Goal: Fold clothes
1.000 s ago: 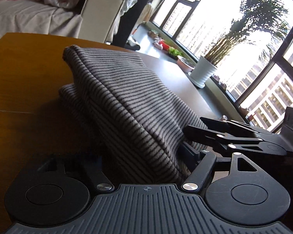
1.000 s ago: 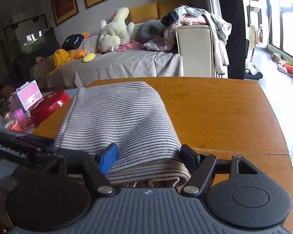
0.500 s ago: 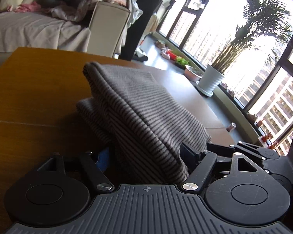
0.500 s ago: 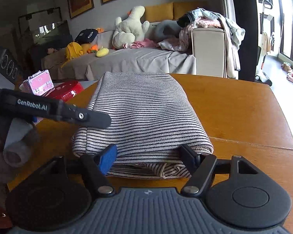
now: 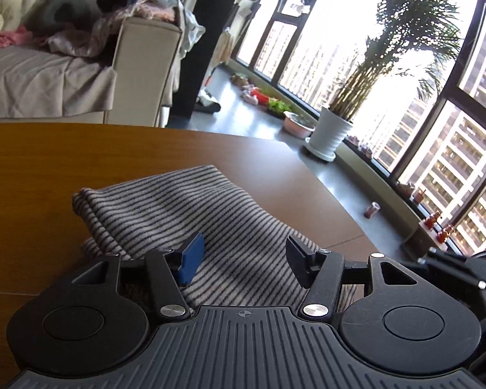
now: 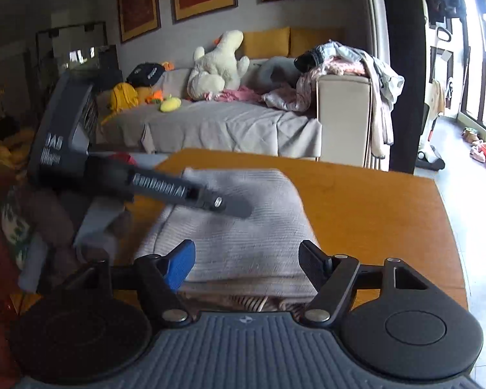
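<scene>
A folded grey striped garment [image 5: 184, 207] lies flat on the wooden table [image 5: 64, 162]. My left gripper [image 5: 244, 259] is open just above the garment's near end, its fingers apart and holding nothing. In the right wrist view the same garment [image 6: 243, 227] lies folded on the table [image 6: 372, 214], blurred by motion. My right gripper [image 6: 246, 265] is open above its near edge and holds nothing. The left gripper's body [image 6: 139, 181] reaches over the garment from the left.
A sofa [image 6: 230, 123] with a plush toy [image 6: 217, 64] and piled clothes stands beyond the table. A potted plant [image 5: 333, 129] stands by the window on the right. A red container [image 6: 123, 159] is at the table's far left.
Both grippers have opened and let go of the garment. It has dropped flat onto the table. Both grippers have risen and pulled back a little.
</scene>
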`<state>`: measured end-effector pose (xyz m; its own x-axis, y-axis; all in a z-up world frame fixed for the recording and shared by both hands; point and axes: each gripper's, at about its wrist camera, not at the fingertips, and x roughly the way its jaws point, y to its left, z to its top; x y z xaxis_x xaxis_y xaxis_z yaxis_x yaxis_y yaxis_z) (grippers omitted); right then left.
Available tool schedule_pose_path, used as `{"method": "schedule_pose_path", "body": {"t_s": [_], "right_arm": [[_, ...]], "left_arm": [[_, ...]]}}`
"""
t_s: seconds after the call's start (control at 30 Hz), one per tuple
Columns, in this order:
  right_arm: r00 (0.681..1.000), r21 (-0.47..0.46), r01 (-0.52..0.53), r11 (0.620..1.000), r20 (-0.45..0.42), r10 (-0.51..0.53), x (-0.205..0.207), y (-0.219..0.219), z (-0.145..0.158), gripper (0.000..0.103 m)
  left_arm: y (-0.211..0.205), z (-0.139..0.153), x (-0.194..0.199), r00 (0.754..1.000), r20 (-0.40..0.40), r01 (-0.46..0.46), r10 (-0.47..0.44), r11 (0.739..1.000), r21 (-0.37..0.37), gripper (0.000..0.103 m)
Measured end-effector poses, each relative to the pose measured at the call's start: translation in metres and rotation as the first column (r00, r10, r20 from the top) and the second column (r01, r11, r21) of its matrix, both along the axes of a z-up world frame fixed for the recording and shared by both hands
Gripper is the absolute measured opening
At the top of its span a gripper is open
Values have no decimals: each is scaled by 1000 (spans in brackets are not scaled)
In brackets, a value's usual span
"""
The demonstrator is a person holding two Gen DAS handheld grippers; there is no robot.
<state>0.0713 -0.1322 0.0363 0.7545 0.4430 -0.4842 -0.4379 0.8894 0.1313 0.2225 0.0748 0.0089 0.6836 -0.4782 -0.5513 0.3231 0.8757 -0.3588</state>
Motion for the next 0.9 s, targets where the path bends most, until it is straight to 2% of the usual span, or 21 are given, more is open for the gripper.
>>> {"method": "schedule_pose_path", "body": {"t_s": [0.1, 0.17, 0.2, 0.27, 0.37, 0.43, 0.47, 0.5, 0.53, 0.57, 0.6, 0.67, 0.7, 0.83, 0.87, 0.9], "right_arm": [[999, 98, 49, 994, -17, -47, 42, -15, 14, 72], [996, 173, 52, 983, -86, -38, 79, -20, 12, 73], [990, 218, 47, 975, -142, -16, 98, -21, 5, 78], [971, 261, 53, 964, -240, 12, 131, -17, -16, 83], [926, 246, 68, 967, -376, 30, 165, -3, -54, 83], [900, 302, 79, 950, -431, 62, 173, -2, -72, 83], [890, 331, 86, 940, -450, 77, 172, -3, -77, 76], [888, 338, 89, 937, -453, 79, 168, -2, -76, 72], [900, 331, 81, 940, -430, 74, 160, -1, -72, 68], [920, 328, 62, 943, -385, 74, 150, 0, -63, 56], [937, 345, 38, 938, -340, 87, 139, 0, -53, 49], [955, 375, -4, 927, -274, 115, 123, -4, -38, 47], [960, 350, -8, 937, -260, 105, 117, -5, -33, 46], [943, 217, 78, 973, -333, -1, 122, -11, -51, 45], [939, 202, 94, 975, -343, -20, 123, -13, -56, 46], [940, 210, 102, 972, -339, -25, 121, -16, -59, 46]], "left_arm": [[4, 0, -4, 1000, 7, 10, -10, 1000, 6, 62], [5, -2, -7, 1000, 14, 17, -17, 1000, 13, 62], [5, -2, -8, 1000, 18, 19, -20, 1000, 14, 62], [6, -3, -11, 999, 22, 26, -26, 1000, 14, 62], [9, -4, -14, 999, 26, 36, -36, 999, 10, 62], [12, -5, -16, 999, 25, 40, -40, 999, 10, 62], [14, -5, -16, 999, 25, 42, -42, 999, 10, 62], [15, -5, -17, 999, 27, 46, -46, 999, 9, 62], [17, -5, -17, 998, 28, 49, -50, 999, 8, 62], [18, -5, -17, 998, 29, 53, -53, 999, 7, 63], [19, -5, -18, 998, 32, 54, -54, 999, 5, 63], [21, -5, -19, 998, 42, 56, -56, 998, -4, 70], [23, -5, -19, 997, 44, 60, -59, 998, -13, 70], [26, -10, -19, 997, 42, 70, -69, 997, -33, 67], [27, -8, -21, 997, 41, 66, -65, 997, -36, 62], [27, -6, -23, 997, 40, 62, -61, 997, -39, 61]]}}
